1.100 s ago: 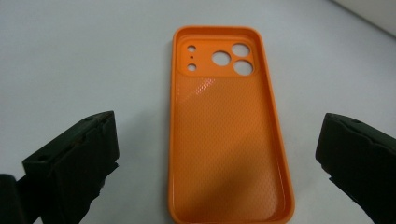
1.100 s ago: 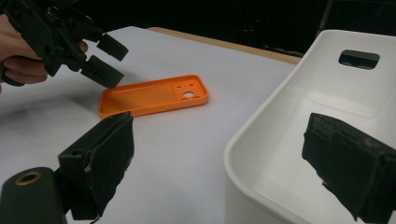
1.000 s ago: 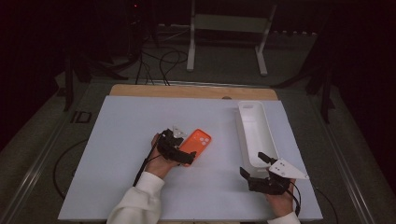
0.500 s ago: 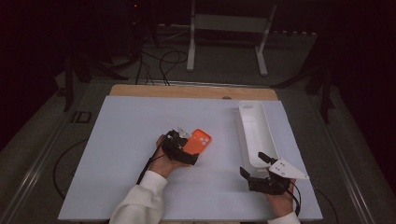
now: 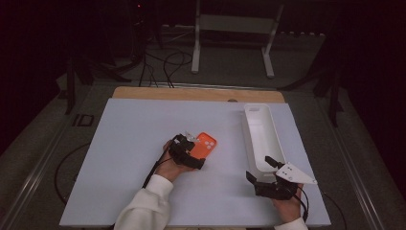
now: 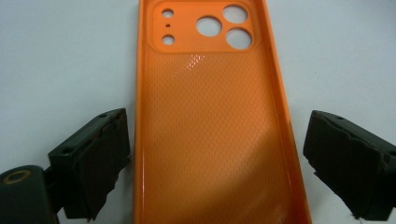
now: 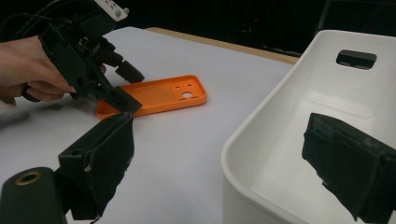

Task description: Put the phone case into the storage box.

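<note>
- Orange phone case [image 6: 212, 126]: is lying flat, inner side up, on the white table sheet [image 5: 129, 143], left of the white bin [image 5: 262, 136] and well apart from it; camera cut-outs are pointing away from the left gripper [image 5: 190, 152].
- Left gripper: its jaws have just been closing a little and are straddling the near end of the case, one pad [image 6: 100, 158] just beside the left wall, the other standing off the right wall; nothing is being gripped yet (a visible gap on the right side).
- Right gripper [image 5: 262, 168]: is being held with jaws wide apart and nothing between them, at the near end of the bin.
- Risk, uneven contact: the case is likely being pushed sideways across the smooth sheet by the nearer pad before the farther pad arrives.
- Risk, flexing: the thin side walls are likely being bowed inward under the squeeze (a soft case), so the case may be popping out on lifting.
- Risk, end grip: the far end may be drooping or swinging, since the hold is being taken near one end.
- Risk, transfer: the bin rim may be being clipped by the hanging end.
</note>
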Demonstrator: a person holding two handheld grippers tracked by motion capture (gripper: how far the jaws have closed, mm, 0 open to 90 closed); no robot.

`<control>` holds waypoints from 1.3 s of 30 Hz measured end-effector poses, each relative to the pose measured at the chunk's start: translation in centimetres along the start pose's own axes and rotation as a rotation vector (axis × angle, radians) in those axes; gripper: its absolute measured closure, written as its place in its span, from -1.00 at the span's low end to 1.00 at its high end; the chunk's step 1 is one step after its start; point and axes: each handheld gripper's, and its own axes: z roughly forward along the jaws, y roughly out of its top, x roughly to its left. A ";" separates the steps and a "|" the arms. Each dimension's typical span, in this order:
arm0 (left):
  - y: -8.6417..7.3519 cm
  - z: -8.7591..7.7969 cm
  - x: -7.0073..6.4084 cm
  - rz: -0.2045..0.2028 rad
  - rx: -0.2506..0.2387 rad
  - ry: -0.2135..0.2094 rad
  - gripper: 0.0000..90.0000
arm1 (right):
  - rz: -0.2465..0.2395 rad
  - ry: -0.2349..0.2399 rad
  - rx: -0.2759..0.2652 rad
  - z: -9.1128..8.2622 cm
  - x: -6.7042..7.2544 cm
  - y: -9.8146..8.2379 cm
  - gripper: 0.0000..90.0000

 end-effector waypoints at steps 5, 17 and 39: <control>0.1 0.2 0.1 0.000 0.004 -0.002 -0.78 | 0.001 0.000 -0.001 0.0 0.0 0.0 -0.80; 0.1 0.3 -0.3 0.038 0.027 0.029 -0.70 | -0.006 -0.001 0.002 0.1 0.1 0.0 -0.80; 0.4 -0.9 -0.1 0.020 -0.014 0.031 -0.63 | 0.004 -0.003 0.002 0.0 0.0 0.0 -0.80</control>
